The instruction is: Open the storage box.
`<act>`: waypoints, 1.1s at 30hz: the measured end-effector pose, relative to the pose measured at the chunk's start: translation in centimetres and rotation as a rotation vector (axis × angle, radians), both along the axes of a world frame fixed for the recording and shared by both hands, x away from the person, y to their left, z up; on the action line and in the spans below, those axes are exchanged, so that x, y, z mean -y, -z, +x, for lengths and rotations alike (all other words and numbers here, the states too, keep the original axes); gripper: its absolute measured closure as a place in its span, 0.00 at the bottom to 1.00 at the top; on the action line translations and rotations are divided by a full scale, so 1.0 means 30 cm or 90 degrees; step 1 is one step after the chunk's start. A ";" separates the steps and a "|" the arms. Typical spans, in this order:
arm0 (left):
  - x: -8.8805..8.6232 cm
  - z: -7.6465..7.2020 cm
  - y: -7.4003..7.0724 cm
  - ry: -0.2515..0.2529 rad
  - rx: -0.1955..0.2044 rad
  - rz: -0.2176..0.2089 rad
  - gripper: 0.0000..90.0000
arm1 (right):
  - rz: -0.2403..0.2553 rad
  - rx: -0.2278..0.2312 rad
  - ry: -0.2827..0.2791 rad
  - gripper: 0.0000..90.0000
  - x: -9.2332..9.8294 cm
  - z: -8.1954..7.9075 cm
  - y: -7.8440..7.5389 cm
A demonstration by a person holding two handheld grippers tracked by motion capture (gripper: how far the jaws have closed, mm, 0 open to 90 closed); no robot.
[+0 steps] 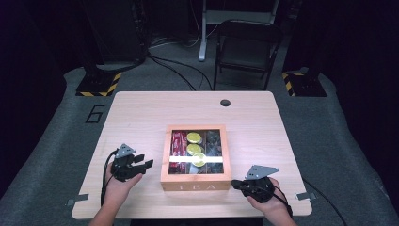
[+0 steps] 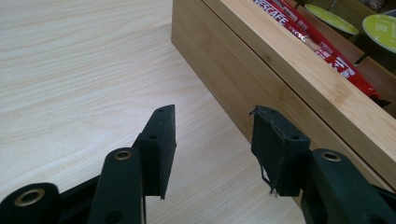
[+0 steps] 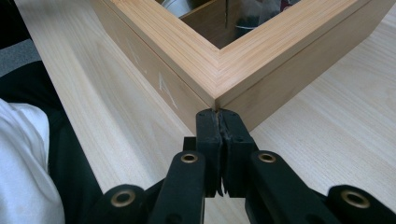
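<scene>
The tea box (image 1: 195,157) sits mid-counter (image 1: 141,113), long axis running twelve to six. The right hand-held gripper (image 3: 218,113), jaws pressed together and empty, noses its near right corner from five o'clock (the closer hand); the left hand-held gripper (image 2: 212,126), half spread, waits at nine. The left gripper view reads red sachets (image 2: 322,46).

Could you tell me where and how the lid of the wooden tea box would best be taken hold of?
Probably at the lid's front-right corner, from the person's side: a seam runs below its wooden frame, and the shut right gripper already points there. The glass centre offers no grip.
</scene>
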State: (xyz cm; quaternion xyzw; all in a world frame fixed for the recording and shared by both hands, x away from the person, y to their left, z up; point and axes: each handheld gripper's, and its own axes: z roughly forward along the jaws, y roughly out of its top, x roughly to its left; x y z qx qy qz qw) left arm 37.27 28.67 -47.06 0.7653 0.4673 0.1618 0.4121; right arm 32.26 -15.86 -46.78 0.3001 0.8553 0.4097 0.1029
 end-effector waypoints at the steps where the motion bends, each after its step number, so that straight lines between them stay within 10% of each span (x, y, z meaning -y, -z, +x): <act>1: -0.001 0.001 0.000 0.002 0.000 0.001 0.55 | -0.003 -0.007 -0.001 0.97 0.000 0.000 -0.001; 33: 0.009 -0.048 -0.036 0.016 0.016 -0.011 0.55 | 0.045 -0.016 0.000 0.99 -0.026 0.037 -0.041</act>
